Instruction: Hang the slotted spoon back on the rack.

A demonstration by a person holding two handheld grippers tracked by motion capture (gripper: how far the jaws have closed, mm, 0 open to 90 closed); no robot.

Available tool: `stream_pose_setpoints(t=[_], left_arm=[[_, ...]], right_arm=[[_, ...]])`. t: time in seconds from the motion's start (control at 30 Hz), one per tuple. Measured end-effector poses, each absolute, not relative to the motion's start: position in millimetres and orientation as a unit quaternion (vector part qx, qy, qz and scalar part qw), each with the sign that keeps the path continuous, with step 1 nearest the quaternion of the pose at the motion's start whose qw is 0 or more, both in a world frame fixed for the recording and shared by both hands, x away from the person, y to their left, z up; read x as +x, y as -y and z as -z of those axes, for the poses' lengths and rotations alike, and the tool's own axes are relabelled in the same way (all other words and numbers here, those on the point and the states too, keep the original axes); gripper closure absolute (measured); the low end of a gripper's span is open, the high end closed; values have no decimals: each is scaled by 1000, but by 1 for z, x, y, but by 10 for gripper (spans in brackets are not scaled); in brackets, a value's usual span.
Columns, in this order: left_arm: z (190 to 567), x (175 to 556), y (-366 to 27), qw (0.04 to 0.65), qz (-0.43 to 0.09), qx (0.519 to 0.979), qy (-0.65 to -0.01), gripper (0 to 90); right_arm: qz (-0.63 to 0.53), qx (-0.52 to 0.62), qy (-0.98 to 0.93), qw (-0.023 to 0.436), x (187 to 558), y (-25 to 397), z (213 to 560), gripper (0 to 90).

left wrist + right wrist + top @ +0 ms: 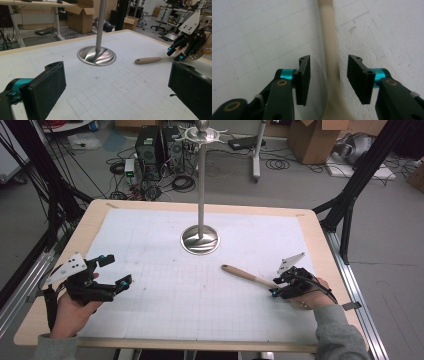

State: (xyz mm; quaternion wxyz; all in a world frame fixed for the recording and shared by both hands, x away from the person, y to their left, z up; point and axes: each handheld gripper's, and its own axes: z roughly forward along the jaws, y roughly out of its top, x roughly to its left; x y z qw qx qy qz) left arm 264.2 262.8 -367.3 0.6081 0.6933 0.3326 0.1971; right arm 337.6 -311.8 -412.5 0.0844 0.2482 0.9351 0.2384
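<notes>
A white gridded mat covers a pale wooden table in a workshop with cables and cardboard boxes on the grey floor behind. On the mat's right side lies a slotted spatula with a smooth, rounded beige wooden handle, its handle end pointing toward the table's middle and its metal head under the right hand. The right gripper straddles the handle near the neck: in the right gripper view the handle runs up between the two ribbed black pads, which stand apart with a gap on each side, not touching the wood. Beyond the handle's free end stands a polished steel stand, a thin upright pole on a round, dished base, well apart from the spatula, with nothing between them. On the mat's left side the left gripper hovers with its jaws spread wide and empty, aimed toward the stand and the spatula.
</notes>
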Motion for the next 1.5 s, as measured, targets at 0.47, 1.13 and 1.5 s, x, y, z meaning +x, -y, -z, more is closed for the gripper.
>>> stream_pose_setpoints(t=[0.47,1.13,1.5], left_arm=[[367,264,-263,608,-196,693,-333,18],[367,264,-263,609,-197,693,-332,18],[366,264,-263,609,-197,693,-331,18]], right_arm=[[-203,237,-945,94,339,308,414,757],[-248,254,-930,95,334,311,402,780],[-297,260,-913,103,329,316,387,781]])
